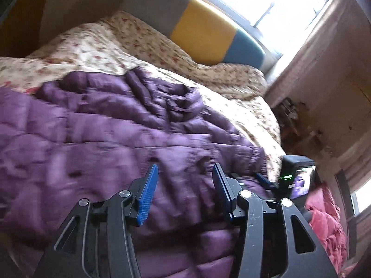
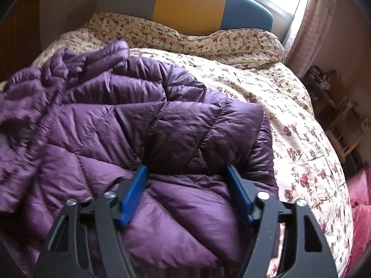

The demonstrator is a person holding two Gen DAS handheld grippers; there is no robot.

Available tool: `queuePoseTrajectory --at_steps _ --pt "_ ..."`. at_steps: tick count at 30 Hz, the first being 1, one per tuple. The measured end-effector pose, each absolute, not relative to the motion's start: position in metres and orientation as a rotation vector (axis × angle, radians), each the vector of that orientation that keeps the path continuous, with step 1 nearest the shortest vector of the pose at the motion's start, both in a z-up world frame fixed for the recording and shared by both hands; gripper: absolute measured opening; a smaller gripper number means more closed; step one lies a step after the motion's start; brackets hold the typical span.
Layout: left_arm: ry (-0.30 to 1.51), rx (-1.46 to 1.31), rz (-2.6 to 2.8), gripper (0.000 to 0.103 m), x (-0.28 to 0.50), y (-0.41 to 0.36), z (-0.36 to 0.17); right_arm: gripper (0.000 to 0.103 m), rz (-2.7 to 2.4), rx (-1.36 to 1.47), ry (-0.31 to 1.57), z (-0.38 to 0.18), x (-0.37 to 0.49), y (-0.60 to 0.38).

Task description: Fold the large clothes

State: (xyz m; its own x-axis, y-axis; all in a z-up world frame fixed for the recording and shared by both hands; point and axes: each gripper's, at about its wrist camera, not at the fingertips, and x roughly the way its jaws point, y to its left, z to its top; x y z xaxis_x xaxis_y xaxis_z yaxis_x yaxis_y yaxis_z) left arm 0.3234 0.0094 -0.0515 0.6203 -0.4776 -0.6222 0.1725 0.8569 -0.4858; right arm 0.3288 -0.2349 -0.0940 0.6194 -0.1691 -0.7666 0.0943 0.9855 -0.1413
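Now both hand-held grippers are hovering over the purple quilted coat (image 2: 148,125) on the bed.

Left hand-held gripper (image 1: 185,173) is sitting released, pads clear of the fabric; right hand-held gripper (image 2: 186,173) is standing spread too, coat bulging between its fingers, unpinched. Coat is lying on the floral bedspread (image 2: 289,115), headboard (image 2: 190,2) at twelve o'clock.

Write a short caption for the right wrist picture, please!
Open right gripper poised over a purple quilted coat on a flowery bedspread.
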Motion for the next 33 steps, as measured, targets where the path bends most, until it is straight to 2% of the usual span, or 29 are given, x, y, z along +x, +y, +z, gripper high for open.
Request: queuePoseTrajectory --at_steps 6,8,11,12,13,15,16,24,33 --pt "0.821 -0.412 -0.237 0.048 0.308 0.057 -0.062 0.064 0.063 0.139 0.838 -0.055 0.316 -0.221" --pt "0.821 -0.406 -0.195 0.048 0.303 0.07 -0.063 0.07 0.145 0.199 0.857 -0.05 0.319 -0.209" --pt "0.811 -0.393 -0.159 0.048 0.298 0.081 -0.062 0.07 0.236 0.225 0.903 -0.052 0.323 -0.182" --pt "0.804 -0.387 -0.147 0.049 0.296 0.086 -0.062 0.068 0.259 0.213 0.932 -0.056 0.326 -0.171" --pt "0.8 -0.385 -0.136 0.049 0.295 0.09 -0.061 0.048 0.267 0.185 0.959 -0.061 0.327 -0.161" --pt "0.795 -0.397 -0.125 0.048 0.295 0.098 -0.06 0.019 0.257 0.139 0.977 -0.067 0.329 -0.15" --pt "0.789 -0.396 -0.113 0.048 0.295 0.102 -0.06 0.009 0.249 0.128 0.969 -0.068 0.328 -0.148" --pt "0.75 -0.392 -0.051 0.048 0.302 0.132 -0.06 0.006 0.08 0.053 0.896 -0.06 0.322 -0.186" --pt "0.792 -0.32 -0.076 0.049 0.333 0.119 -0.073 0.006 -0.072 -0.012 0.926 -0.074 0.323 -0.231"
